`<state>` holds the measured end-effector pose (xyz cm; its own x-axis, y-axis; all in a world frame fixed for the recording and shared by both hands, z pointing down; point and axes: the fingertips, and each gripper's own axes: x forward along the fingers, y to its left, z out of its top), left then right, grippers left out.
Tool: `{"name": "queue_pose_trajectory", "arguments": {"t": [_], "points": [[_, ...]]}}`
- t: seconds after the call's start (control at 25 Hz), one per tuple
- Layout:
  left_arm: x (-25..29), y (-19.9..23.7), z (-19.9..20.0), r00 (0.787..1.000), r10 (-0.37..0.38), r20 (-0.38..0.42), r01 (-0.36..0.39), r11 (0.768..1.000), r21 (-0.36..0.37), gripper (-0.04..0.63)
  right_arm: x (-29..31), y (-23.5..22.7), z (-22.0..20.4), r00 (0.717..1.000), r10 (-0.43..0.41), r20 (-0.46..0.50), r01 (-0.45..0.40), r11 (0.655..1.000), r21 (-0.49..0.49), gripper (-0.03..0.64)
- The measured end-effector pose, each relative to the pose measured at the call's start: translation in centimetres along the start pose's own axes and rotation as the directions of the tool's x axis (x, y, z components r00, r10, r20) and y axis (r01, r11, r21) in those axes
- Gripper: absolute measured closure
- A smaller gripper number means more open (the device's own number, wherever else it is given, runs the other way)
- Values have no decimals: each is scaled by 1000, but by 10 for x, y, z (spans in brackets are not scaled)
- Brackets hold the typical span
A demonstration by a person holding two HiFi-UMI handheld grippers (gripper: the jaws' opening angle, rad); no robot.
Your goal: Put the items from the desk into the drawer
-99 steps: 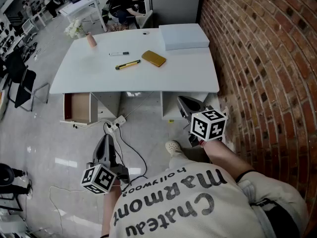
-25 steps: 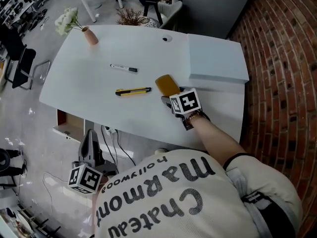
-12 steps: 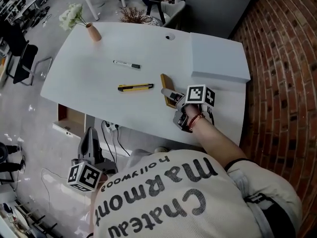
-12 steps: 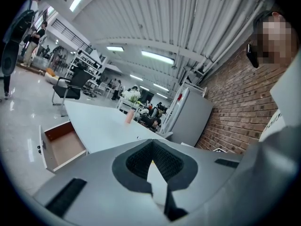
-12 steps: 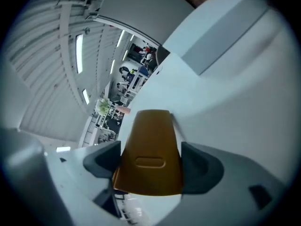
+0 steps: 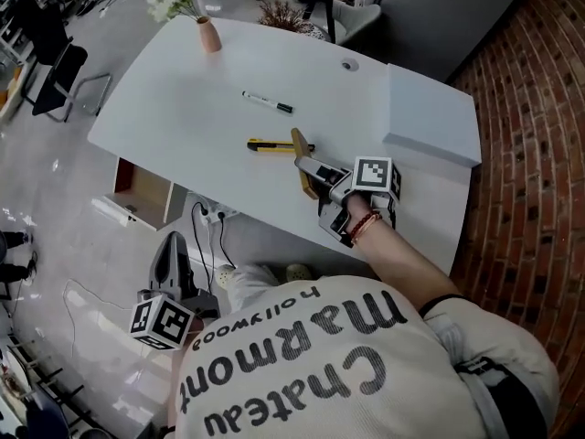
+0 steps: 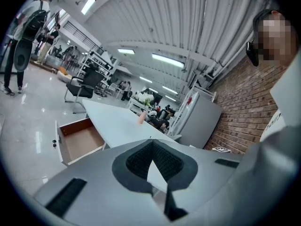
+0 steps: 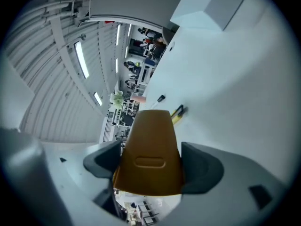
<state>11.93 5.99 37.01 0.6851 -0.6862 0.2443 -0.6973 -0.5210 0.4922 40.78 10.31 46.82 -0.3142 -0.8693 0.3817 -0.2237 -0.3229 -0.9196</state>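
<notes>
Starting at the left, find the drawer (image 6: 137, 193) pulled open under the table (image 6: 183, 90), ready for things. Just right of it and lower, spot the left claw (image 6: 170, 243) hanging near the floor, pressed together on nothing. Moving right along the table top, see the black pen (image 6: 268, 102) and the yellow knife (image 6: 265, 144) lying flat, not yet touched. Right beside the knife, meet the brown case (image 6: 298, 144), tipped up on its thin edge. No longer lying flat as a second ago. Sits pinched tight between the two pads of the right claw (image 6: 309, 166), with the far end poking out past them. Cannot tell whether fully clear of the table yet. Looks like a good catch of the first thing, so on to the carrying part. Needs a long trip left and down to the drawer, well apart from here. Leaves the pen and the knife to fetch after that. Farther right, note the flat white box (image 6: 430, 117), touched by nothing.
</notes>
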Motion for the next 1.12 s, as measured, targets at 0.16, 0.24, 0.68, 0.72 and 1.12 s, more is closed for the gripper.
{"name": "queue_pose_trajectory", "arguments": {"t": [0.16, 0.24, 0.68, 0.72, 1.12], "points": [[-10, 33, 17, 999, 32, 17, -32, 999, -17, 594, 40, 24, -26, 998, 19, -55, -20, 1000, -15, 207], [-15, 57, 27, 998, 60, 31, -59, 998, -31, 592, 67, 38, -44, 995, 32, -98, -35, 999, -29, 207], [-37, 162, 74, 980, 174, 97, -164, 982, -98, 594, 196, 96, -132, 938, 42, -343, -86, 990, -115, 207], [-40, 177, 82, 977, 188, 102, -177, 978, -107, 594, 211, 105, -144, 930, 40, -364, -91, 988, -125, 207], [-76, 276, 127, 949, 286, 132, -267, 953, -142, 594, 315, 161, -228, 859, 68, -507, -157, 979, -134, 207]]}}
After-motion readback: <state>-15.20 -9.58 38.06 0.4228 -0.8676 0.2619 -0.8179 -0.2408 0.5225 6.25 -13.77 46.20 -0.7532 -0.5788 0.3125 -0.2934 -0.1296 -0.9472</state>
